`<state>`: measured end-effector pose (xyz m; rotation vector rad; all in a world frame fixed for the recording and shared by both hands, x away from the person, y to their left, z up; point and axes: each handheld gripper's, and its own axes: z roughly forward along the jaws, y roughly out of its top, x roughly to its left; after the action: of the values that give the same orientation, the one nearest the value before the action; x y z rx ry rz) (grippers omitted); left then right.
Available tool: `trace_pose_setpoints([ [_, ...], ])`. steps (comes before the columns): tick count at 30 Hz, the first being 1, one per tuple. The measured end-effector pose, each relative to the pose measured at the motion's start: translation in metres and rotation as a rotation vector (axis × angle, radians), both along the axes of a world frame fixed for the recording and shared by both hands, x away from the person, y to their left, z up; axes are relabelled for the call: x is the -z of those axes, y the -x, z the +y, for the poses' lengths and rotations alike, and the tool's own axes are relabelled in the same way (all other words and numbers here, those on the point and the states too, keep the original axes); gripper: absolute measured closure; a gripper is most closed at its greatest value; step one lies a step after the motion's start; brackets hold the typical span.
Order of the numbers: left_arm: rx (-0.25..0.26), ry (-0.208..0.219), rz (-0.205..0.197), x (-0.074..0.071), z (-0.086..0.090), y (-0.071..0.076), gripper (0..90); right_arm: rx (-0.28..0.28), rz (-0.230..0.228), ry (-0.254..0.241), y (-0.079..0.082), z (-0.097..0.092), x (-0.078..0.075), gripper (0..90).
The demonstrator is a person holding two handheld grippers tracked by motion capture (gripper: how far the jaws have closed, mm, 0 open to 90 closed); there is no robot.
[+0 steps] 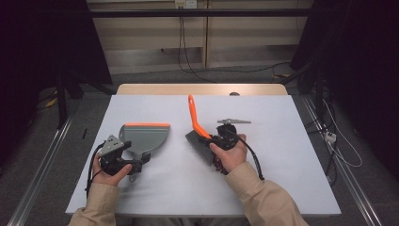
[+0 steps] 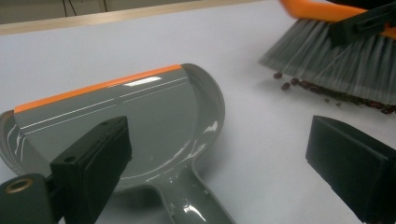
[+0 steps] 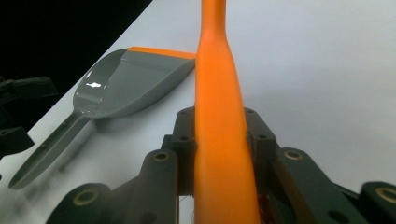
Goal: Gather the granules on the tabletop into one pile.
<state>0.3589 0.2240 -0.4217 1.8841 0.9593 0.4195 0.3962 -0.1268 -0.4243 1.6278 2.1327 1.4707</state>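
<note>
While the dustpan lies flat on the table with its orange lip away from the person, the left gripper sits at the pan's handle, jaws spread and touching nothing. Right of the dustpan, the right gripper pinches the orange handle of the brush, whose grey bristles rest over dark beans on the table.

High view: fixed above the near edge of the pale grey counter, facing forward and down. Left gripper view: low, close behind the grey plastic dustpan with an orange lip. Right gripper view: along the orange brush handle, sharing that dustpan.
</note>
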Motion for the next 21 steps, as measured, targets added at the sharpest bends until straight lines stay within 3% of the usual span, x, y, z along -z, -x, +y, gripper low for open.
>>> trace_pose_setpoints([
  [5, 0.001, 0.007, 0.000, 0.000, 0.001, 0.000, 6.7, -0.003, 0.045, 0.009, -0.013, 0.022, 0.011, 71.0],
  [6, 0.000, 0.007, -0.003, 0.000, 0.002, 0.000, 6.7, 0.000, 0.057, 0.030, -0.014, 0.023, 0.014, 71.0],
  [7, -0.003, 0.008, -0.002, 0.000, 0.002, 0.000, 6.8, 0.013, 0.049, 0.050, -0.014, 0.021, 0.016, 70.9],
  [9, -0.006, 0.010, 0.000, 0.000, 0.002, 0.000, 6.8, 0.023, 0.081, 0.036, -0.014, 0.013, 0.018, 70.8],
  [21, -0.003, 0.006, -0.003, 0.000, 0.000, 0.001, 6.8, 0.094, 0.081, 0.050, 0.006, -0.030, 0.019, 70.7],
])
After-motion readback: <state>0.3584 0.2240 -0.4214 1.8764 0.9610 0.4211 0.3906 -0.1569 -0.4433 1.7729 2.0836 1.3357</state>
